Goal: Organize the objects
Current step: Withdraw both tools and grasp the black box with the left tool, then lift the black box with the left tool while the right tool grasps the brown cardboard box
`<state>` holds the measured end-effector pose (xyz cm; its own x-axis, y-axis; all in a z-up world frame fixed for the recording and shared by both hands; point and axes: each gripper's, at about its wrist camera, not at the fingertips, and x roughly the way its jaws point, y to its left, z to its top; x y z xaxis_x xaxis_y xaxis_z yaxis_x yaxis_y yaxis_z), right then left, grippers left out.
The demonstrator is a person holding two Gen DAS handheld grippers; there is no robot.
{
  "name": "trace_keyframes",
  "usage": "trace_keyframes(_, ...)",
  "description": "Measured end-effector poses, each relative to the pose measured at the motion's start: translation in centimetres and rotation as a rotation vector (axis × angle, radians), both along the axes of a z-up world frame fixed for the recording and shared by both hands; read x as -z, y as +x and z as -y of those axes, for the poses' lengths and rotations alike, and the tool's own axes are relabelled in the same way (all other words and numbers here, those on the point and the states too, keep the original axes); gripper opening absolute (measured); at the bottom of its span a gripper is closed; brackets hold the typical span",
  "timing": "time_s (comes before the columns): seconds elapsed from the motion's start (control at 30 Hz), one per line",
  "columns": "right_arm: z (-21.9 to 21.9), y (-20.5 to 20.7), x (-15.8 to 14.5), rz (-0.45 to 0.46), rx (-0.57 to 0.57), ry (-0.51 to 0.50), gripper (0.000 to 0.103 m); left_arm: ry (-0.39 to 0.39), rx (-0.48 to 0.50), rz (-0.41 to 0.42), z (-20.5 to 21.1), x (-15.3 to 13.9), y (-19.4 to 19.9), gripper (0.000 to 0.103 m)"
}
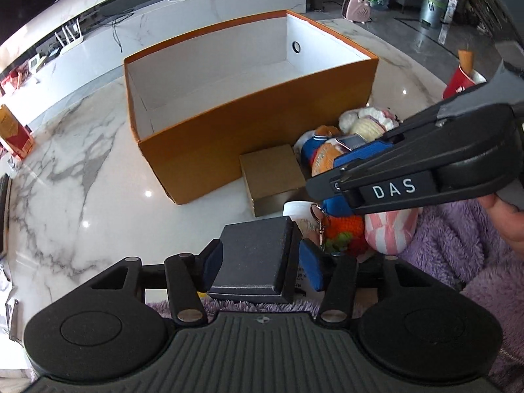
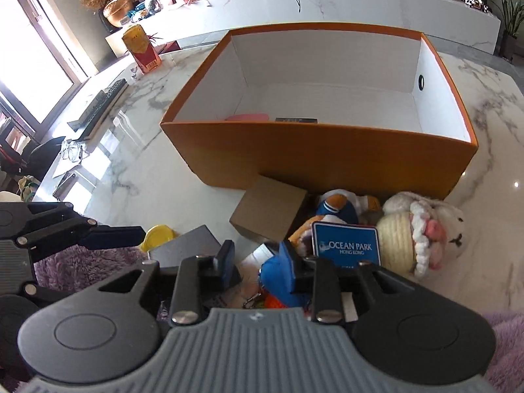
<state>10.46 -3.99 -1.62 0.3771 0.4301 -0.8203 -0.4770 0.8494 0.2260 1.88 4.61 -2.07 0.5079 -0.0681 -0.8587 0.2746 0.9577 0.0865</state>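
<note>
A tall orange box (image 1: pixel 262 131) (image 2: pixel 311 154) with a white inside stands on the marble table; a pink item (image 2: pixel 245 117) and a flat black item (image 2: pixel 296 120) lie on its floor. In front lies a heap: a brown carton (image 1: pixel 271 173) (image 2: pixel 268 209), a blue plush with an Ocean Park tag (image 2: pixel 345 245), a white crochet toy (image 2: pixel 422 229) (image 1: pixel 366 124). My left gripper (image 1: pixel 262 265) is open around a dark grey square box (image 1: pixel 255 252) (image 2: pixel 186 245), with a gap at the right pad. My right gripper (image 2: pixel 257 263) (image 1: pixel 327 177) stands narrowly open over the heap, its right pad beside the blue plush.
A purple fluffy cloth (image 1: pixel 458 245) (image 2: pixel 65 265) lies under the near heap. An orange crochet piece (image 1: pixel 347 226), a pink striped item (image 1: pixel 389 229), a white jar (image 1: pixel 296 209) and a yellow lid (image 2: pixel 157 232) crowd it. A red-yellow carton (image 2: pixel 140 49), keyboard (image 2: pixel 101 104) and glasses (image 2: pixel 73 150) sit left.
</note>
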Motion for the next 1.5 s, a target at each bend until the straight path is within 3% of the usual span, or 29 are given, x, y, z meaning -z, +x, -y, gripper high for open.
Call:
trace_keyframes(0.13, 0.0, -0.8, 0.0, 0.017, -0.013, 0.003, 0.041, 0.134, 0.07, 0.01, 2.1, 1.3, -0.8, 0.062)
trace_keyframes(0.33, 0.5, -1.4, -0.1, 0.02, -0.01, 0.019, 0.041, 0.284, 0.1, -0.04, 3.6, 3.8, -0.7, 0.062)
trace_keyframes(0.5, 0.8, -1.5, -0.1, 0.017, -0.01, 0.032, 0.041, 0.354, 0.115, -0.041, 4.4, 5.0, -0.9, 0.062)
trace_keyframes(0.7, 1.1, -1.5, 0.0, 0.012, -0.01, 0.042, 0.041, 0.345, 0.111, -0.034, 4.2, 4.5, -1.1, 0.055)
trace_keyframes(0.83, 1.2, -1.3, 0.0, 0.011, -0.004, 0.052, 0.041, 0.293, 0.074, -0.021, 3.7, 3.2, -0.7, 0.047)
trace_keyframes(1.13, -0.4, -0.6, -0.2, 0.051, -0.051, 0.014, 0.041, -0.086, -0.138, -0.037, -2.6, -0.6, 1.3, 0.045)
trace_keyframes(1.33, -2.5, 0.5, -0.3, 0.07, -0.088, 0.0, 0.041, -0.154, -0.23, -0.052, -5.7, 0.0, 2.2, 0.045)
trace_keyframes(1.5, -2.7, 1.9, 0.5, 0.024, -0.075, 0.004, 0.041, -0.242, -0.275, -0.056, -7.7, 0.3, 2.4, 0.045)
